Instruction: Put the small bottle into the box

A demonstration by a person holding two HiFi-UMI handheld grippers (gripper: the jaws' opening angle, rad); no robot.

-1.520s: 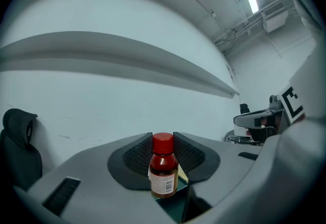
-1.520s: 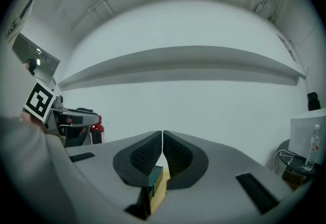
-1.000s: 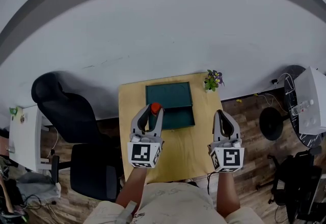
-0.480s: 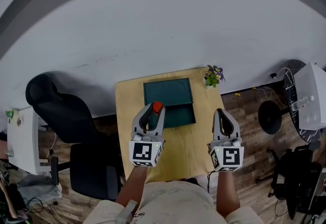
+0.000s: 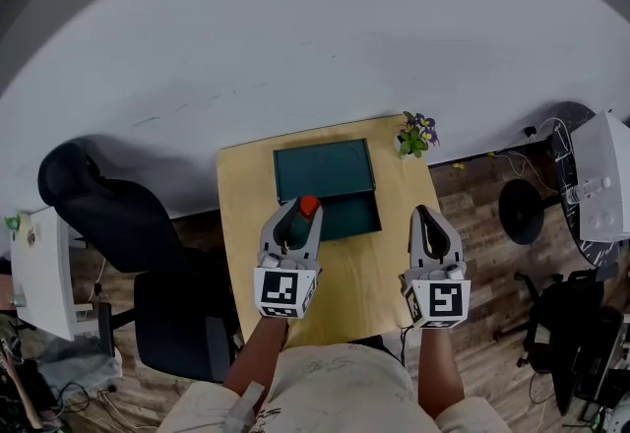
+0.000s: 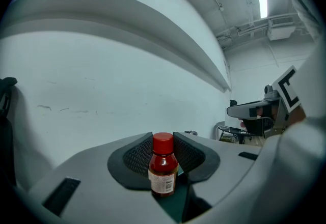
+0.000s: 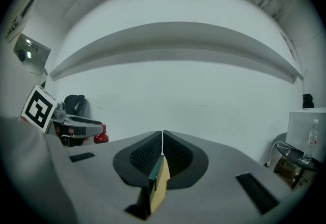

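In the head view my left gripper [image 5: 298, 209] is shut on the small bottle [image 5: 307, 206], a brown bottle with a red cap, held upright. It hovers at the front left corner of the dark green box [image 5: 343, 218], whose lid lies open behind it. In the left gripper view both pads press the bottle [image 6: 163, 167] and my left gripper [image 6: 163, 142] frames it. My right gripper [image 5: 426, 217] hangs shut and empty over the table's right side, apart from the box. In the right gripper view my right gripper [image 7: 162, 137] has its jaws meeting at the tips.
The yellow wooden table [image 5: 241, 195] is small and stands against a white wall. A potted plant [image 5: 414, 135] sits on its far right corner. A black office chair [image 5: 113, 224] stands to the left, a white cabinet [image 5: 600, 187] and a round stool [image 5: 519, 212] to the right.
The table and box have drifted slightly up in the head view. The left gripper with the bottle has edged a little right toward the box. The right gripper has hardly moved.
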